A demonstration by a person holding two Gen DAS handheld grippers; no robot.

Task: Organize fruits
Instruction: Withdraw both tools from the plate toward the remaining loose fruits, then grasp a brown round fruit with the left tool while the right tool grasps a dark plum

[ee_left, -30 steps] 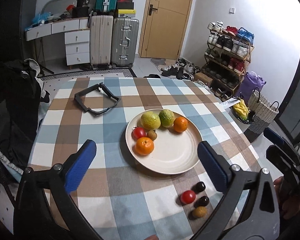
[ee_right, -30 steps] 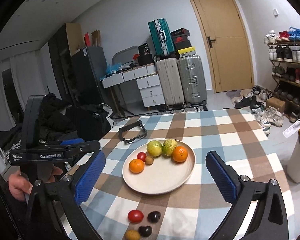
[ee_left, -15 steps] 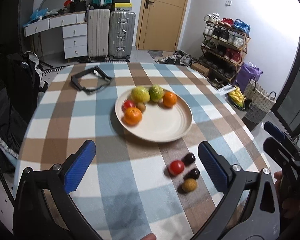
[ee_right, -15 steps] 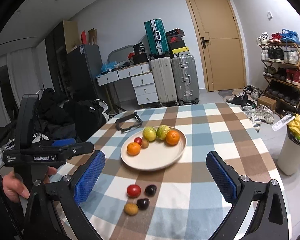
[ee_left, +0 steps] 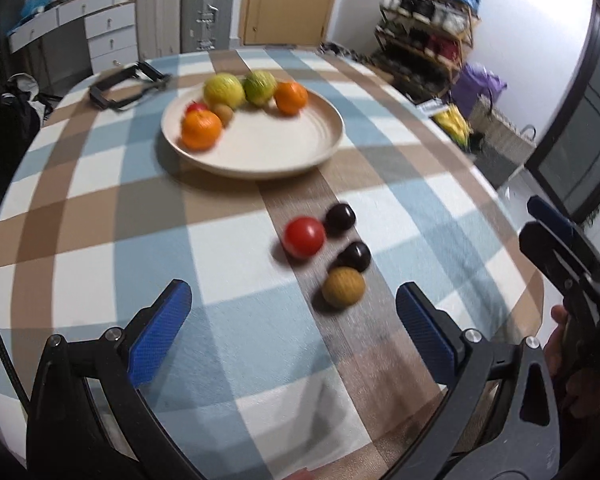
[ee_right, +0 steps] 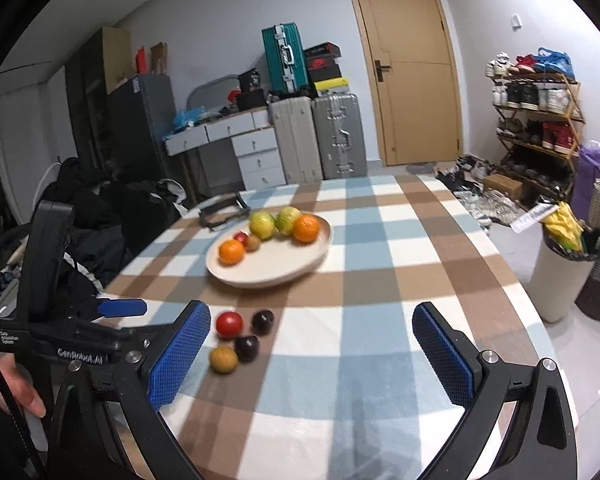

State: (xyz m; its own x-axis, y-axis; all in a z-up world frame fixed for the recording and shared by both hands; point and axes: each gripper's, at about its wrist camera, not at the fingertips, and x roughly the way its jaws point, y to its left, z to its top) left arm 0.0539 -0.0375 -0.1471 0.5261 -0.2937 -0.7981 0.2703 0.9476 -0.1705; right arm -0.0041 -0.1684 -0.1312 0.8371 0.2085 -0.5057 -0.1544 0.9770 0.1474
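both my tongs gape wide and empty; left gripper [ee_left: 292, 332] nears the tan fruit [ee_left: 343, 286] by the table's near edge, next closing gently to carry it to the plate [ee_left: 324, 152].

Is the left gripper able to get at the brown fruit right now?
Probably yes. The left gripper is open and empty, and the brown fruit lies just ahead between its fingers with bare cloth before it. A dark fruit touches its far side.

Motion blurs the plate [ee_left: 324, 148]; an orange [ee_left: 201, 131] half hides the red fruit [ee_left: 195, 107]
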